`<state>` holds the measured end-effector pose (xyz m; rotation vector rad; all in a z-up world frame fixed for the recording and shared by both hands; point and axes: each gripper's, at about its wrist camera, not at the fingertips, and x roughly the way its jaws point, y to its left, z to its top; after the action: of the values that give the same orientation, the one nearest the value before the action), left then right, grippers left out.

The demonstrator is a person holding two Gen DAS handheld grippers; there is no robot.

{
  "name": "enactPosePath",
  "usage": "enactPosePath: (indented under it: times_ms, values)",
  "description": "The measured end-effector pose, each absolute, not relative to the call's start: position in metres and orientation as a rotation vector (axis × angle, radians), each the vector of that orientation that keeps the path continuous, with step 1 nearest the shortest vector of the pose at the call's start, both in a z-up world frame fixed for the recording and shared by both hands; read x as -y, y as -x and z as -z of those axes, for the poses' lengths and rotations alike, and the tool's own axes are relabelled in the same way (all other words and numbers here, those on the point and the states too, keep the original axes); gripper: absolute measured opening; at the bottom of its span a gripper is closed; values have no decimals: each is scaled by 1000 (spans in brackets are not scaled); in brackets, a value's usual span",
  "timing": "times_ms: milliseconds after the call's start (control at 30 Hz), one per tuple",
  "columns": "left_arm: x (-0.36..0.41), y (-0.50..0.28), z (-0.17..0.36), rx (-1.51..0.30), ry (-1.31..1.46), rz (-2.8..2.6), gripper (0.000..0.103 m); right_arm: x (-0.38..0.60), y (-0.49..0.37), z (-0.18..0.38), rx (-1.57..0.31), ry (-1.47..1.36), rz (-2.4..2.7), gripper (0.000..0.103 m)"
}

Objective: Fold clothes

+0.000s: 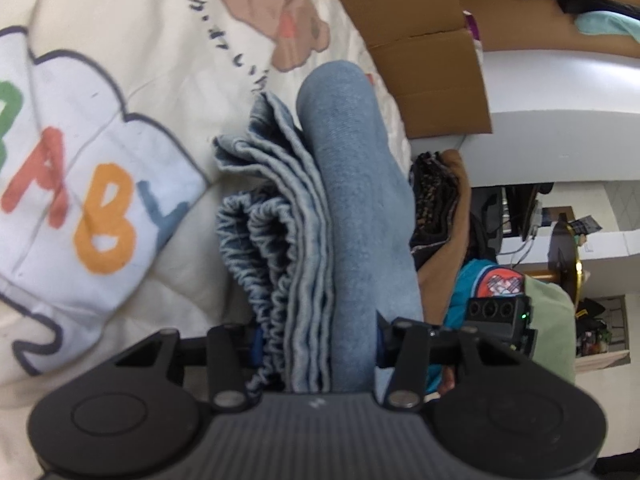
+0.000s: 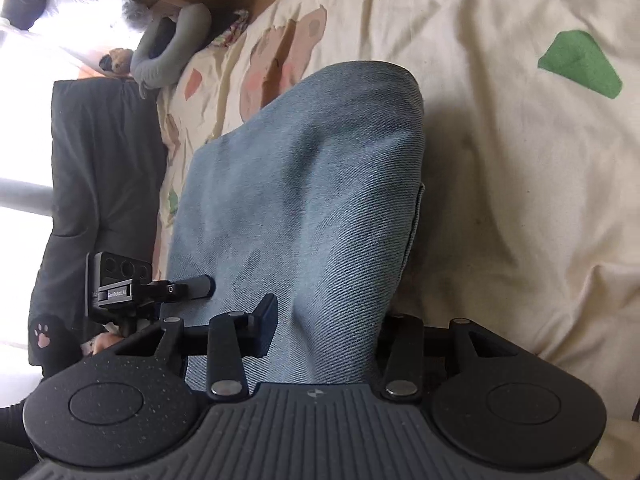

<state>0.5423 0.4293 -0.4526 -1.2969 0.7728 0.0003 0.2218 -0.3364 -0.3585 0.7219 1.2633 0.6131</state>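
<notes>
A folded light-blue denim garment (image 1: 352, 200) with a gathered elastic waistband (image 1: 268, 264) lies on a cream printed bedsheet (image 1: 160, 60), its stacked layers showing at the left edge. My left gripper (image 1: 318, 344) has both jaws pressed on the near end of this bundle. In the right wrist view the same denim (image 2: 312, 184) rises as a rounded hump, and my right gripper (image 2: 326, 328) is shut on its near edge. Cloth fills both gaps and hides the pads. The other gripper's camera block (image 2: 120, 276) shows at the denim's left side.
A cardboard box (image 1: 420, 40) stands beyond the bed edge. Dark patterned clothes (image 1: 434, 196) are piled to the right of the denim. A grey neck pillow (image 2: 168, 52) and a dark garment (image 2: 100, 160) lie at the left. The sheet (image 2: 520, 200) is bare to the right.
</notes>
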Motion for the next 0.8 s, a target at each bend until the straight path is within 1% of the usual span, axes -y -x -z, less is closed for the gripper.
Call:
enactPosePath:
  times_ms: [100, 500, 633, 800]
  values:
    - [-429, -548, 442, -761, 1285, 15, 48, 344, -222, 349, -1235, -743, -617, 38]
    - [-438, -562, 391, -792, 1198, -2, 47, 347, -228, 308, -1161, -756, -595, 39]
    - [-440, -567, 389, -821, 1181, -49, 47, 341, -232, 302, -1167, -721, -576, 39]
    - [-440, -577, 399, -833, 1171, -73, 47, 341, -239, 315, -1168, -707, -547, 39]
